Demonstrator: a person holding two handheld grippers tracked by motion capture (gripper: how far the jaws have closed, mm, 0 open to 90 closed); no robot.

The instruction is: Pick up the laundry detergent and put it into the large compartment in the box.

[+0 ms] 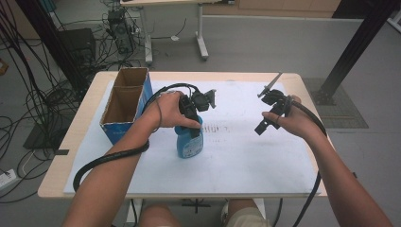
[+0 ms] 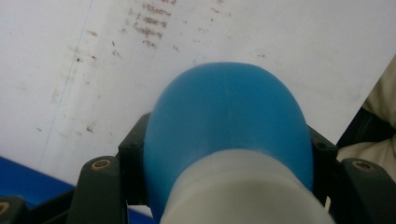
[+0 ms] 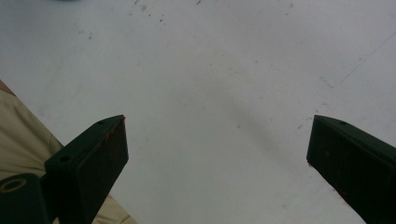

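Left gripper fingers clamped on the blue bottle at its shoulder below the white cap, bottle upright on the white sheet of the worktop, near centre-left, just right of the open cardboard box. Right gripper held above the sheet well apart to the right of the bottle, fingers spread wide with nothing between them, pointing down at bare sheet.
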